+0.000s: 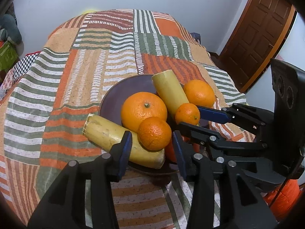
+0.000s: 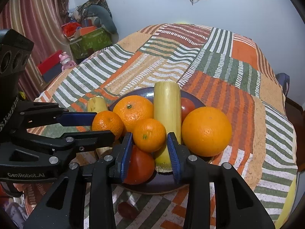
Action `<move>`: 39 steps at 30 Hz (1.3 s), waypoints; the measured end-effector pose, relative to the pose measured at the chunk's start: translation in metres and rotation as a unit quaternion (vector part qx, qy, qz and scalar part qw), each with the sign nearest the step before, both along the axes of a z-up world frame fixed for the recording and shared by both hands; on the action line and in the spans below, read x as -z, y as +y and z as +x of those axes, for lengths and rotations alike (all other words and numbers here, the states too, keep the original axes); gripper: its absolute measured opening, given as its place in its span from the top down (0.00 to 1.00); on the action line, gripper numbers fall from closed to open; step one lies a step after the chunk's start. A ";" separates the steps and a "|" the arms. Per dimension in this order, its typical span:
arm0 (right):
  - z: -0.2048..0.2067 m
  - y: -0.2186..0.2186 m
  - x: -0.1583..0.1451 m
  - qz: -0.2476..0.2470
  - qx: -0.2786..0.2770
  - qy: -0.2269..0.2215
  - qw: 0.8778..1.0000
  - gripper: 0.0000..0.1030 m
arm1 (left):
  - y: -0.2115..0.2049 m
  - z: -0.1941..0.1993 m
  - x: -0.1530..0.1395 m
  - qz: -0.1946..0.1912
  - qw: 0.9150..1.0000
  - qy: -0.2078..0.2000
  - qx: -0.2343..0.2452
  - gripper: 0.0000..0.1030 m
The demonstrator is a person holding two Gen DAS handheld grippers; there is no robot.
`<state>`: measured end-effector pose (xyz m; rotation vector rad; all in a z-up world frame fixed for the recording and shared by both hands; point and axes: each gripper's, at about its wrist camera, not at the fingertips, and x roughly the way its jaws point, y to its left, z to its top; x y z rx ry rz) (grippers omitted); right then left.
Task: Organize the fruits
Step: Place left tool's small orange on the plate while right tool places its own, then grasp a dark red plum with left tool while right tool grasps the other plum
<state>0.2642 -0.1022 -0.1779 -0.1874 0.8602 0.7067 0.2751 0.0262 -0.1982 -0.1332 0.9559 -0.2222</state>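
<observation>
A dark purple plate [image 1: 122, 87] [image 2: 148, 187] on the patchwork cloth holds oranges, small tangerines, two yellow cane-like pieces and tomatoes. My left gripper [image 1: 152, 148] is open around a small tangerine [image 1: 154, 133] lying beside one yellow piece [image 1: 114, 135]; whether the pads touch it is unclear. My right gripper [image 2: 150, 152] is open around another small tangerine [image 2: 149, 135], above a tomato [image 2: 141, 166]. A large orange [image 1: 144, 108] [image 2: 133, 112] sits mid-plate. The upright yellow piece [image 2: 167, 110] [image 1: 169, 91] leans between the oranges. A second large orange [image 2: 206, 131] [image 1: 199, 93] is at the plate's right.
The patchwork cloth [image 1: 76, 76] covers the round table. A wooden door [image 1: 261, 30] stands at the right. Boxes and soft toys [image 2: 89, 36] pile up by the curtain at the left. A small dark red disc [image 2: 126, 210] lies on the cloth before the plate.
</observation>
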 end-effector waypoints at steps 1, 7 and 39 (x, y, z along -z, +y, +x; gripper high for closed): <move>-0.001 0.000 0.000 0.000 0.001 0.000 1.000 0.64 | 0.000 -0.001 -0.001 0.000 1.000 -0.002 0.000 0.55; -0.006 -0.002 -0.006 0.001 0.001 -0.004 1.000 0.63 | -0.002 -0.011 -0.009 0.006 1.000 -0.010 0.001 0.54; -0.054 -0.028 0.028 0.003 0.009 0.080 0.997 0.56 | -0.022 -0.047 0.038 0.026 0.998 0.058 0.019 0.54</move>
